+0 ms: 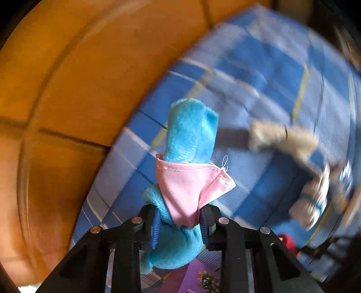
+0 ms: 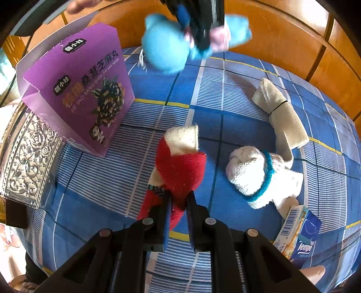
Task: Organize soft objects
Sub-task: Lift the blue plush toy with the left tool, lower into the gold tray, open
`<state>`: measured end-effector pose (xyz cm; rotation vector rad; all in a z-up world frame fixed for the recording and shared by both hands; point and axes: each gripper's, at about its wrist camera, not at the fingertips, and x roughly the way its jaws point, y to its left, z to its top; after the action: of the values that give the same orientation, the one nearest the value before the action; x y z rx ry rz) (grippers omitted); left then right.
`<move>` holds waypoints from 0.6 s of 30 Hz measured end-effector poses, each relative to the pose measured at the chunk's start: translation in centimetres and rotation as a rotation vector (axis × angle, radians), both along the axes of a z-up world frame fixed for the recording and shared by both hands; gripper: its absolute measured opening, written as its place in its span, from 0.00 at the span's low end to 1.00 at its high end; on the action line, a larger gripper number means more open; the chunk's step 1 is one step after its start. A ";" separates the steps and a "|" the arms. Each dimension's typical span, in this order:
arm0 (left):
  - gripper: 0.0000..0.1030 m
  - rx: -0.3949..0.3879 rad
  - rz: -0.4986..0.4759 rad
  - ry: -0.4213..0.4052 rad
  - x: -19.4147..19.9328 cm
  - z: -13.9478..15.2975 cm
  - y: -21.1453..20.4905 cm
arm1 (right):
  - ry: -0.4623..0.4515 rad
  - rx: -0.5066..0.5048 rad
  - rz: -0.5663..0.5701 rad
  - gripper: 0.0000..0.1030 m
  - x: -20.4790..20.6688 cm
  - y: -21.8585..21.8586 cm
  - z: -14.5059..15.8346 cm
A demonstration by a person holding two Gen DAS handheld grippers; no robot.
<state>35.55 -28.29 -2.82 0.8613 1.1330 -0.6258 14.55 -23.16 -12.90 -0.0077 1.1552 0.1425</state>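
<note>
My left gripper is shut on a blue plush cloth with a pink piece, held up in the air above the blue checked bedspread. In the right wrist view that same blue and pink bundle hangs at the top in the left gripper, near the purple box. My right gripper is shut on a red and cream rolled cloth that lies on the bedspread. A white knitted cloth with a teal band and a beige rolled cloth lie to the right.
The open purple box stands at the left beside an embossed silver surface. A Tempo tissue pack lies at the lower right. An orange wooden headboard borders the bed at the back. A hand shows at the top edge.
</note>
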 end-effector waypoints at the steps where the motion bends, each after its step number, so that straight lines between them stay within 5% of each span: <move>1: 0.28 -0.037 0.040 -0.011 0.3 0.9 0.1 | -0.001 -0.001 0.001 0.12 0.0 0.0 0.0; 9: 0.28 -0.269 0.326 -0.135 3.1 8.0 7.7 | -0.010 -0.018 0.009 0.12 -0.3 0.3 0.0; 18: 0.28 -0.359 0.556 -0.238 1.9 11.4 19.7 | -0.012 -0.027 0.004 0.14 -0.3 0.5 -0.1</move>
<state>37.44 -8.62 8.62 0.2785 0.9462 -0.2416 14.23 -22.68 -12.98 -0.0345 1.1448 0.1301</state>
